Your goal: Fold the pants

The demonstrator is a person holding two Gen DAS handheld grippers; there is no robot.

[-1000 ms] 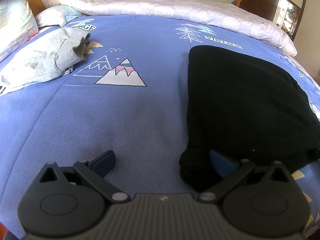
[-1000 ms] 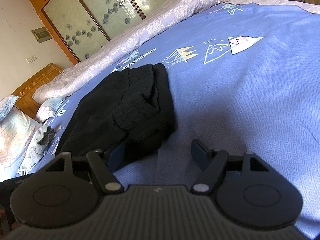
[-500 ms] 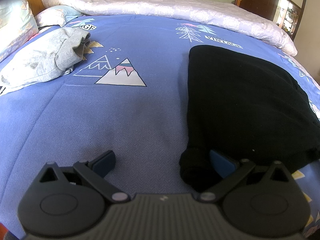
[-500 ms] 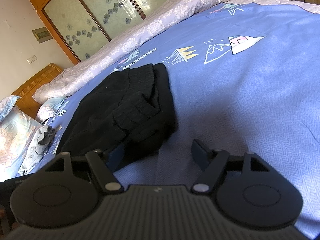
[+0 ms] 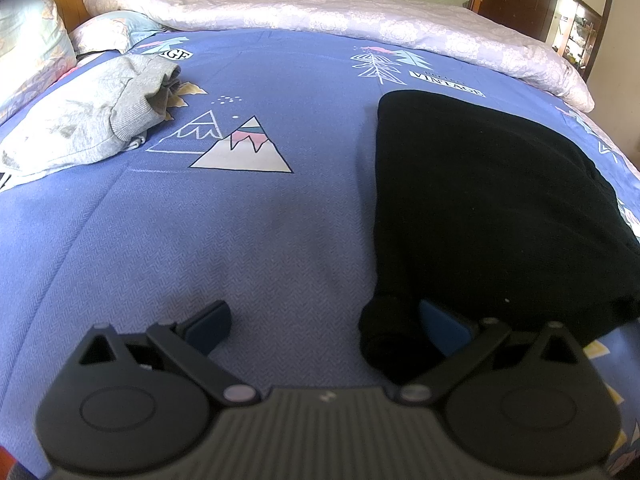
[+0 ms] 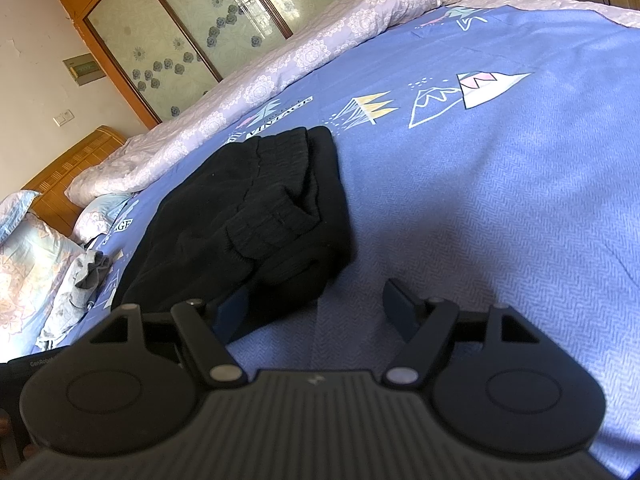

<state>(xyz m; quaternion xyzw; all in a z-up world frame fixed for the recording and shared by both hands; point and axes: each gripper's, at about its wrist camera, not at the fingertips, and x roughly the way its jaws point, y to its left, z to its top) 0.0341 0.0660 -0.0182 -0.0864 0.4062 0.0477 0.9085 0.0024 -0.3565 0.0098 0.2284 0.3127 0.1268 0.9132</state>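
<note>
Black pants [image 5: 492,208] lie folded on the blue bedsheet [image 5: 260,232], to the right in the left wrist view. My left gripper [image 5: 324,326] stands open low over the sheet. Its right finger [image 5: 444,330] rests at the near left corner of the pants, and the dark cuff bulges between the jaws without being pinched. In the right wrist view the same pants [image 6: 256,216] show their ribbed cuffs stacked on top. My right gripper [image 6: 316,308] is open too, its left finger [image 6: 234,314] against the near edge of the fabric and its right finger over bare sheet.
A folded grey garment [image 5: 88,124] lies at the far left of the bed, beside pillows [image 5: 28,56]. A rolled pale quilt [image 5: 340,20] runs along the far side. A wooden headboard [image 6: 68,168] and glass-fronted wardrobe [image 6: 200,28] stand behind.
</note>
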